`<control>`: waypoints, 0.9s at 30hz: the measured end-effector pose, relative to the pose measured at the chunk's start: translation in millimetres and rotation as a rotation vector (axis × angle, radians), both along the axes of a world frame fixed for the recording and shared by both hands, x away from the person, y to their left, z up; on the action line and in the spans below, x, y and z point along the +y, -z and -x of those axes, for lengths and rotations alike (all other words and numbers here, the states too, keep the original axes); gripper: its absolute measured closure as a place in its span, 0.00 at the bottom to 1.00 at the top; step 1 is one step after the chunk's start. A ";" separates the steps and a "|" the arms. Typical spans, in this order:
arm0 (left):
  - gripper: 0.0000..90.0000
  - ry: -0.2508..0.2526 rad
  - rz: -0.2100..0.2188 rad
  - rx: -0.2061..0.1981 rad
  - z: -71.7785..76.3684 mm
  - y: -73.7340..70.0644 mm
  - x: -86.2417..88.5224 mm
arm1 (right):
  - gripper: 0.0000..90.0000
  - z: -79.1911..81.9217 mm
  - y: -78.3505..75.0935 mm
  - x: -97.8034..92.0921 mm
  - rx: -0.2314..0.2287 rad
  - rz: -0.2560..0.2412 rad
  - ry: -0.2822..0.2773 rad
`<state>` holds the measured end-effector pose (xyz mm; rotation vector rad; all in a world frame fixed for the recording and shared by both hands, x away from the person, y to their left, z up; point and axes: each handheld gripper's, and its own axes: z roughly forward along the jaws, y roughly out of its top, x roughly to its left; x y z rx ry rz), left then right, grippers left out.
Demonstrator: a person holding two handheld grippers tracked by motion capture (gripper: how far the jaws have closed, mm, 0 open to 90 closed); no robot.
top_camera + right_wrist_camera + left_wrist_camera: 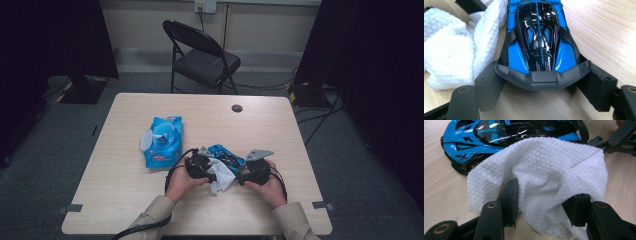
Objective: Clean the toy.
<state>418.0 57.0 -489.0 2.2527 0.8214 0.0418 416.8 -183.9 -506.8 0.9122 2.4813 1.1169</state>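
- Left gripper (pixel 541 202) is closed on a white wipe (pixel 544 172), draped against the toy car (pixel 537 37) near the table's (pixel 125 190) six o'clock edge.
- Right gripper (pixel 544 87) clamps the car's rear wing.
- Wipe pack (pixel 162 141) sits open at ten o'clock; wiping looks underway, most bodywork likely left.

- A blue wipes pack (pixel 163 141) lies flat on the bench (pixel 125 195), its lid flipped open.
- A black folding chair (pixel 201 56) stands beyond the bench's far edge.
- A dark round grommet (pixel 237 108) sits near that far edge.
- Cables (pixel 320 117) trail over the grey carpet at the right.
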 end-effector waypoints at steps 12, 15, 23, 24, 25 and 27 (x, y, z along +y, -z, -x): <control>0.97 0.016 -0.014 0.067 2.1 -5.0 0.8 | 0.28 0.0 0.0 0.0 0.001 0.000 0.000; 0.97 0.001 0.024 0.068 1.5 -14.4 6.2 | 0.28 -0.1 0.0 -0.1 0.001 0.000 -0.002; 0.97 -0.074 0.036 0.016 -8.8 -46.6 19.0 | 0.28 -0.1 -0.1 -0.1 0.001 0.001 -0.002; 0.97 -0.089 0.037 0.012 -11.2 -48.9 19.0 | 0.28 -0.2 0.0 -0.1 0.001 0.000 -0.002; 0.97 -0.092 0.038 0.012 -12.8 -49.9 18.6 | 0.28 -0.2 0.0 -0.1 0.001 0.000 -0.002; 0.97 -0.090 0.032 0.011 -17.2 -51.1 15.4 | 0.28 -0.2 0.0 -0.1 0.001 0.000 -0.002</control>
